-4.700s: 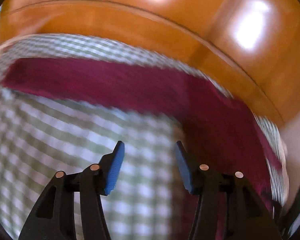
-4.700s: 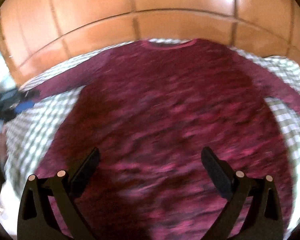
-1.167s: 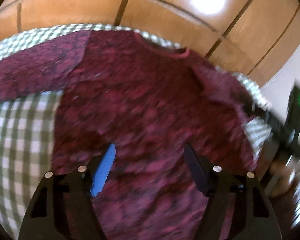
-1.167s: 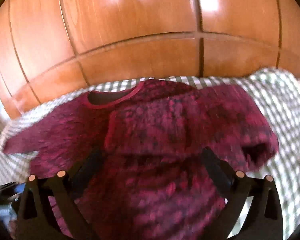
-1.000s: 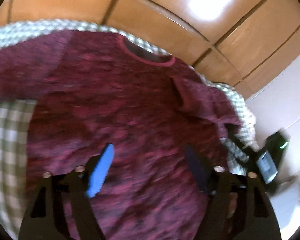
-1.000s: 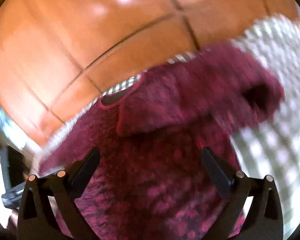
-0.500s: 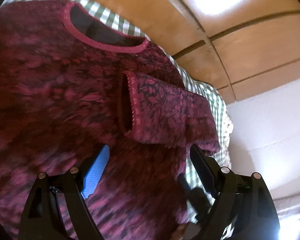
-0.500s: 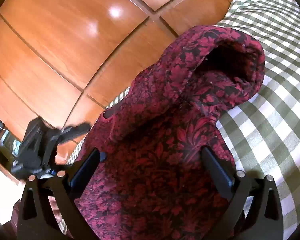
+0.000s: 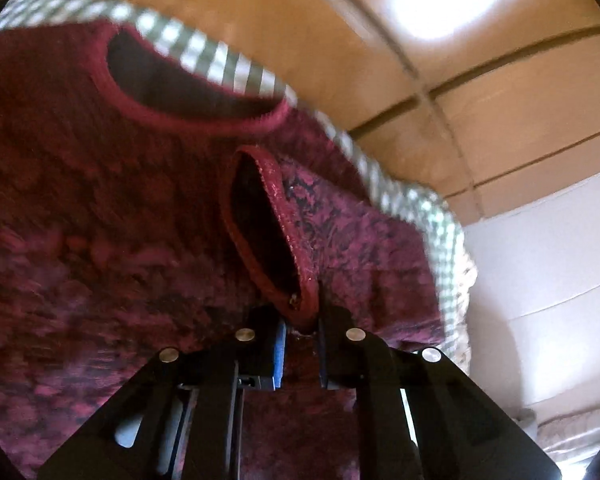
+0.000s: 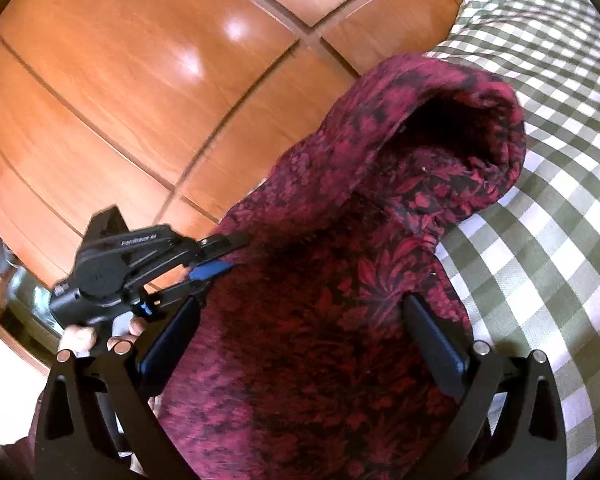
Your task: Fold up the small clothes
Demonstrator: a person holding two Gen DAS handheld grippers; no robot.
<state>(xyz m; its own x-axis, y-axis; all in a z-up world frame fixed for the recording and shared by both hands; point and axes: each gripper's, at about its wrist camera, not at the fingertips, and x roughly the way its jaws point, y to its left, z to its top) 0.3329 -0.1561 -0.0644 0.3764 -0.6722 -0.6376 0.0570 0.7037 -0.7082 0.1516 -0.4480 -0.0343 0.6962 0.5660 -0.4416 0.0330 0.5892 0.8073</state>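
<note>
My left claw (image 9: pixel 300 330) is pinched shut on the cuff (image 9: pixel 276 240) of the maroon sweater (image 9: pixel 100 220), whose sleeve lies folded across its chest below the neckline. Only my right wrist view shows the sleeve's humped fold (image 10: pixel 460 140) on the checked cloth (image 10: pixel 540 240). My right claw (image 10: pixel 296 344) gapes wide over the sweater, gripping nothing.

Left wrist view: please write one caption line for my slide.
Left gripper shut on the sleeve cuff of a dark red sweater lying on a green checked cloth.
</note>
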